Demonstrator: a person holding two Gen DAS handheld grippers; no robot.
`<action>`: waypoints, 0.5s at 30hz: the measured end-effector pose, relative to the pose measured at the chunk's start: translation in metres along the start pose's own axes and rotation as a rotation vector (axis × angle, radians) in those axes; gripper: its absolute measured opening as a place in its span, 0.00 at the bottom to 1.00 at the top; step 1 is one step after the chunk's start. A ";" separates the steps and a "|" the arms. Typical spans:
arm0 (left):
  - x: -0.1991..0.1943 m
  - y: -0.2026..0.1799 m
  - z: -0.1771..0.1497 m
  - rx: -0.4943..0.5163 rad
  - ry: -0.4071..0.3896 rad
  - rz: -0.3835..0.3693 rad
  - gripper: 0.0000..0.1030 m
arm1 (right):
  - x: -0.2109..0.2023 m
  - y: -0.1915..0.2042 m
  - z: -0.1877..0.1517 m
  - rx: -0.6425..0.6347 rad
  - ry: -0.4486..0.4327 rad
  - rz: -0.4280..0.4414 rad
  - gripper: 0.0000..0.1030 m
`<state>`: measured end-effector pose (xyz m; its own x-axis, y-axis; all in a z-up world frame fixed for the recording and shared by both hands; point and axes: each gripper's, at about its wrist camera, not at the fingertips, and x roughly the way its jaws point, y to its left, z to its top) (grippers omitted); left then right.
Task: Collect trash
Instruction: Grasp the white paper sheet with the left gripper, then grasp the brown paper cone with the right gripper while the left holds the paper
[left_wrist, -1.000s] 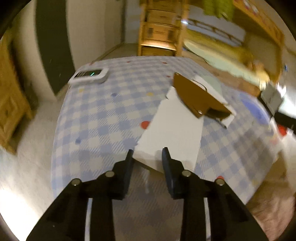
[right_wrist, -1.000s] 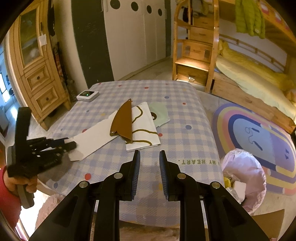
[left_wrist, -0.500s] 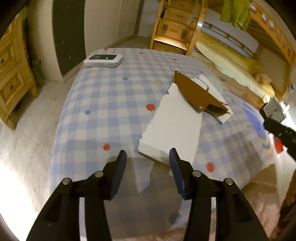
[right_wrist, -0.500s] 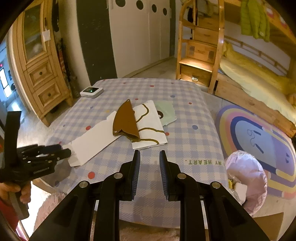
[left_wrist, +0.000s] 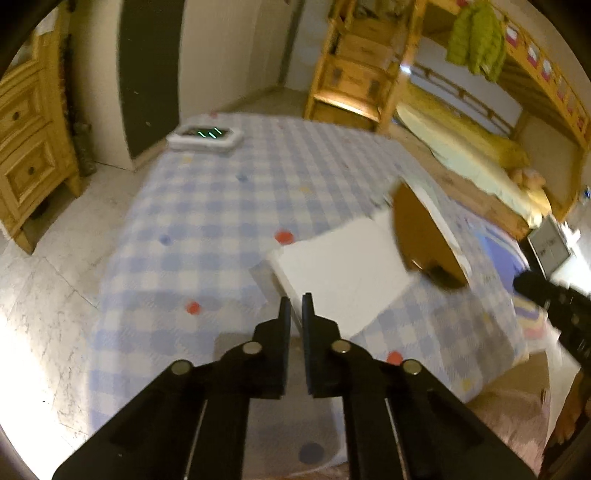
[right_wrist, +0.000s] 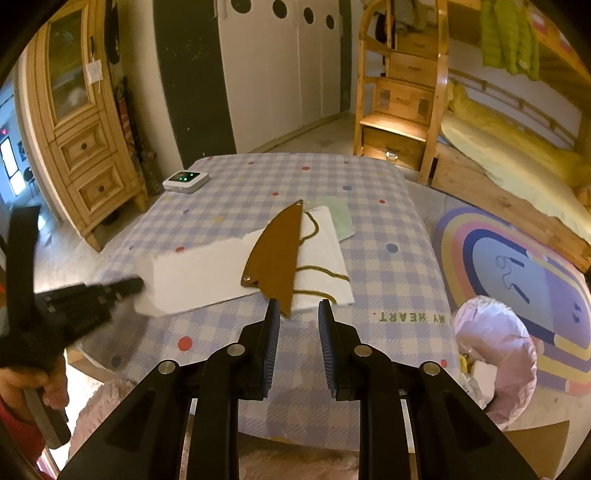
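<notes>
The white paper sheet (left_wrist: 343, 273) lies on the checked tablecloth (left_wrist: 207, 206), its far end tucked under a brown leather sheath (right_wrist: 275, 254). The left gripper (left_wrist: 293, 308) has just closed its jaws on the sheet's near-left corner, pinching it. The right gripper (right_wrist: 297, 314) hovers near the sheath's tip, fingers narrowly parted, holding nothing. A pink-lined trash bin (right_wrist: 495, 350) sits on the floor, right.

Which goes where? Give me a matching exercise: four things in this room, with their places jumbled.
1 brown cardboard piece
2 white device
3 pink bin bag
4 white paper sheet

A far left corner of the table
B down beside the table, on the right
C edge pinched in the left gripper
D lying partly over thing 4

Pairs: 1-D, 2-A, 3-B, 4-C
</notes>
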<state>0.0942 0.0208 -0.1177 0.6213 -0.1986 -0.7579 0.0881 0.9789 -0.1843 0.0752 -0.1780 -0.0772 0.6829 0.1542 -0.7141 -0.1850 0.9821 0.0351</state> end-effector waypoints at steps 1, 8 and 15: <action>-0.005 0.007 0.004 -0.030 -0.022 0.006 0.01 | 0.002 0.000 0.000 0.000 0.003 0.004 0.23; -0.040 0.035 0.017 -0.103 -0.187 0.095 0.00 | 0.024 0.011 0.008 -0.030 0.052 0.065 0.47; -0.035 0.045 0.012 -0.124 -0.184 0.097 0.00 | 0.059 0.030 0.015 -0.105 0.183 0.082 0.53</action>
<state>0.0856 0.0720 -0.0922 0.7545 -0.0811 -0.6513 -0.0682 0.9773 -0.2006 0.1204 -0.1379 -0.1081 0.5247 0.2015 -0.8271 -0.3137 0.9490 0.0322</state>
